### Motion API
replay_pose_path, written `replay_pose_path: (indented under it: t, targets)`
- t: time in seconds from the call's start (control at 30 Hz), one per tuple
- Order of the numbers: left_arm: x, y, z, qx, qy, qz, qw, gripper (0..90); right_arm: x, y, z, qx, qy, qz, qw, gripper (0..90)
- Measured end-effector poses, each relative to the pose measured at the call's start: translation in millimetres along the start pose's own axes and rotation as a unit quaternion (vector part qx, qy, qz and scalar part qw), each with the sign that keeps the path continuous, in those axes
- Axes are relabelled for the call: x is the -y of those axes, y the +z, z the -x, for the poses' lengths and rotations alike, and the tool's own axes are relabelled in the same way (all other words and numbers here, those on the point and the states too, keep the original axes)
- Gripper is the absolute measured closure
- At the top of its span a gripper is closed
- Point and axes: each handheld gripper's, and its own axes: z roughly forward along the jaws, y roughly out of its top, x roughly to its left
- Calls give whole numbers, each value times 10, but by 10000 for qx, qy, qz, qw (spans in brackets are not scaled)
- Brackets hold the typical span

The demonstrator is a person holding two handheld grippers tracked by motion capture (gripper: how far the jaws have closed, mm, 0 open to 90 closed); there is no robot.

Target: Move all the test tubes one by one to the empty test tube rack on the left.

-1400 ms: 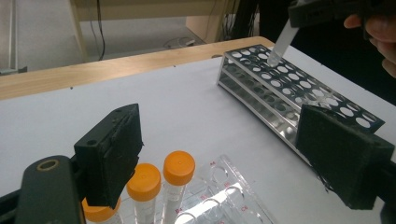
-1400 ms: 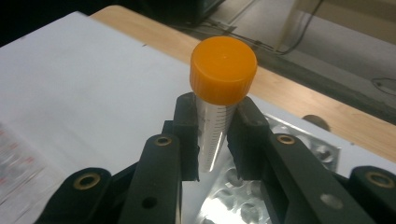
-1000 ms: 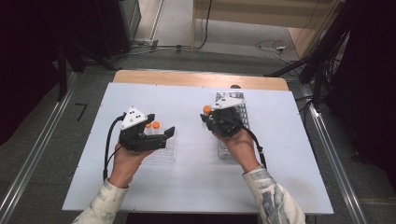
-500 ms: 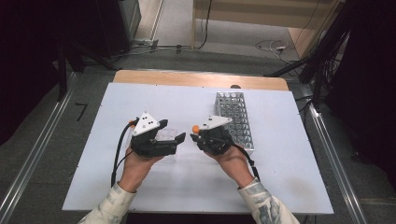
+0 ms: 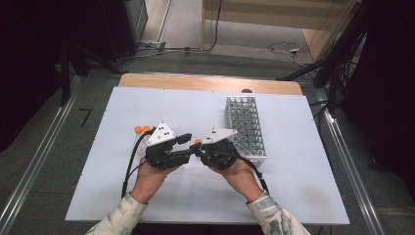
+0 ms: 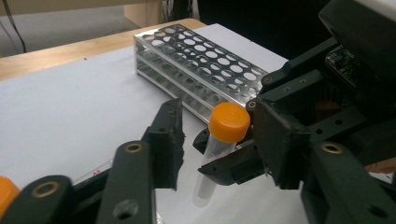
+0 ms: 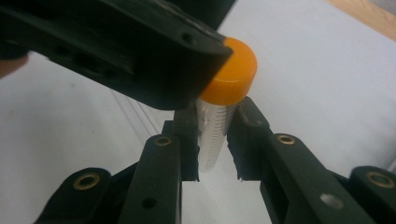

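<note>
Two grippers meet at one capped tube
Right gripper clamps tube; left gripper gapes around its cap; tube's base hidden.

1. The tube is clear with fine printed graduations, and its cap is orange.
2. Both claws, left claw and right claw, are black (brass-coloured pivots).
3. The rack is silvery metal.
4. The bench is white with a light-wood far edge.
5. The sleeves carry a pale mottled print.
</note>
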Motion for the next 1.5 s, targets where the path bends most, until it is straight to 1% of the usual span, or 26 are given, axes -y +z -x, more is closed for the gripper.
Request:
replay_pose_path:
  t: [0.13, 0.33, 0.47, 0.73, 0.77, 0.8, 0.87, 0.93, 0.97, 1.07, 1.13, 1.2, 1.23, 1.3, 1.4, 1.5]
  targets:
    - [10, 21, 9, 65, -1, -30, 10000, 597, -5, 5, -24, -84, -25, 19, 10000, 720]
    - [26, 50, 14, 200, -32, -42, 9998, 682, -12, -18, -39, -134, 3, 79, 9999, 720]
    - [29, 54, -1, 255, -68, -42, 9996, 688, -10, -22, -37, -140, 35, 76, 9999, 720]
    - [16, 51, -1, 238, -45, -47, 9997, 702, -1, -28, -32, -162, 47, 99, 9998, 705]
    - [12, 51, -1, 226, -51, -36, 9997, 703, -1, -26, -35, -183, 38, 107, 9998, 691]
    - [7, 50, -1, 209, -52, -22, 9998, 703, -3, -24, -41, -205, 22, 114, 9997, 652]
    - [-7, 40, -14, 196, -64, 3, 9998, 704, -5, -25, -47, -250, 1, 88, 9996, 556]
    - [-29, 18, -29, 170, -98, 76, 9998, 704, -4, -26, -40, -247, 13, 66, 9997, 446]
    - [-45, 2, -40, 154, -117, 120, 9997, 704, -3, -33, -26, -242, 53, 59, 9997, 411]
    - [-112, -50, -94, 91, -161, 253, 9995, 704, 16, -78, 29, -270, 149, 93, 9995, 352]
    - [-150, -87, -134, 32, -223, 315, 9993, 704, 48, -111, 61, -240, 227, 122, 9994, 337]
    - [-184, -142, -174, -88, -223, 390, 9990, 704, 85, -125, 87, -170, 264, 90, 9995, 327]
    - [-203, -174, -198, -117, -250, 451, 9986, 704, 104, -126, 108, -143, 259, 91, 9995, 327]
    - [-243, -234, -250, -186, -288, 540, 9980, 704, 129, -126, 142, -128, 333, 57, 9993, 320]
    - [-266, -307, -326, -404, -304, 645, 9966, 704, 159, -139, 172, -106, 368, 51, 9993, 320]
    - [-257, -347, -406, -645, -314, 661, 9952, 704, 176, -144, 194, -63, 412, 27, 9991, 322]
